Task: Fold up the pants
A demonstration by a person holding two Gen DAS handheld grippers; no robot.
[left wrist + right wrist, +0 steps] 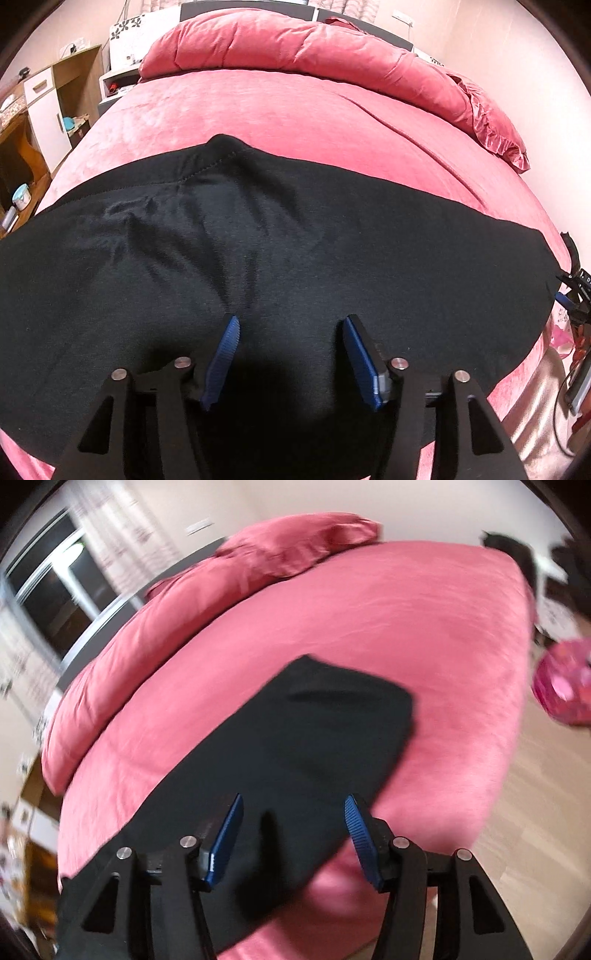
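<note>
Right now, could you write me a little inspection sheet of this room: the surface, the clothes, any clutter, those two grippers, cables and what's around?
Surface: pink bed, quilt bunched at its head.
Job's things: black pants laid along the bed's near edge, some wrinkles; one end looks folded over.
Clutter: nothing seen on the bed besides the pants.
Grippers: left gripper open over the pants, nothing between its pads; right gripper open above the pants' edge, view blurred.
Cables: thin wires beside the bed.
Surroundings: wooden cabinet, window, wood floor, pink bag.
</note>
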